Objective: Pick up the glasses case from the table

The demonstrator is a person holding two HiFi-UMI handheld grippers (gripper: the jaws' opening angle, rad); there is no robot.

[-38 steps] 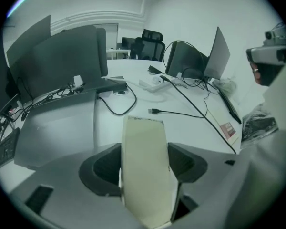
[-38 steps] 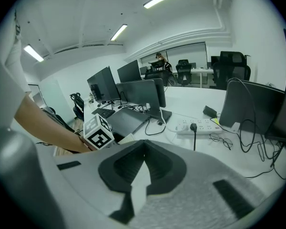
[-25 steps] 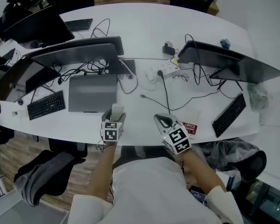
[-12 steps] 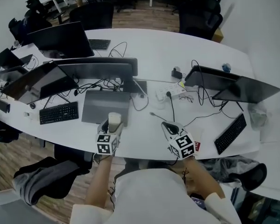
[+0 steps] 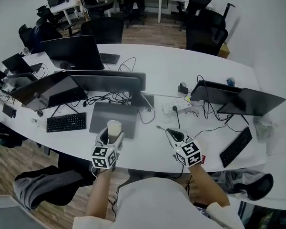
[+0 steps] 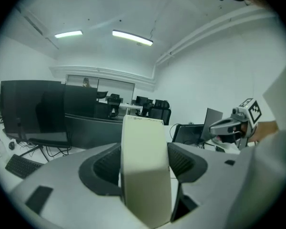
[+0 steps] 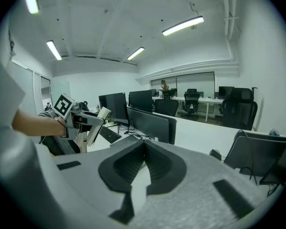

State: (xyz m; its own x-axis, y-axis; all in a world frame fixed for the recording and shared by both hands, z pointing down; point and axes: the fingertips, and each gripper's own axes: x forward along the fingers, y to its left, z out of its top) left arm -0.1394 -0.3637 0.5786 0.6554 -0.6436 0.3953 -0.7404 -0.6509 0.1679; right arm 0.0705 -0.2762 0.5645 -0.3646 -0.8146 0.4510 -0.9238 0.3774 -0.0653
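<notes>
The glasses case (image 5: 113, 128) is a cream, rounded box. It stands upright between the jaws of my left gripper (image 5: 113, 136), above the table's near edge in the head view. In the left gripper view the case (image 6: 145, 171) fills the gap, and both dark pads (image 6: 105, 168) press on its sides. My right gripper (image 5: 174, 135) hovers to the right of it, over the white table (image 5: 148, 149). The right gripper (image 7: 144, 144) has its pads meeting at the tips with nothing between them. The right gripper view also shows the held case (image 7: 96, 124) at the left.
A closed grey laptop (image 5: 113, 118) lies just beyond the left gripper. Behind it stand dark monitors (image 5: 109, 81). A black keyboard (image 5: 66, 122) lies at the left and another keyboard (image 5: 236, 147) at the right. A power strip (image 5: 176, 106) and cables lie mid-table, with office chairs beyond.
Both grippers have risen from the table's near edge, the left one more, and it has carried the case up. The head view now takes in more of the room.
</notes>
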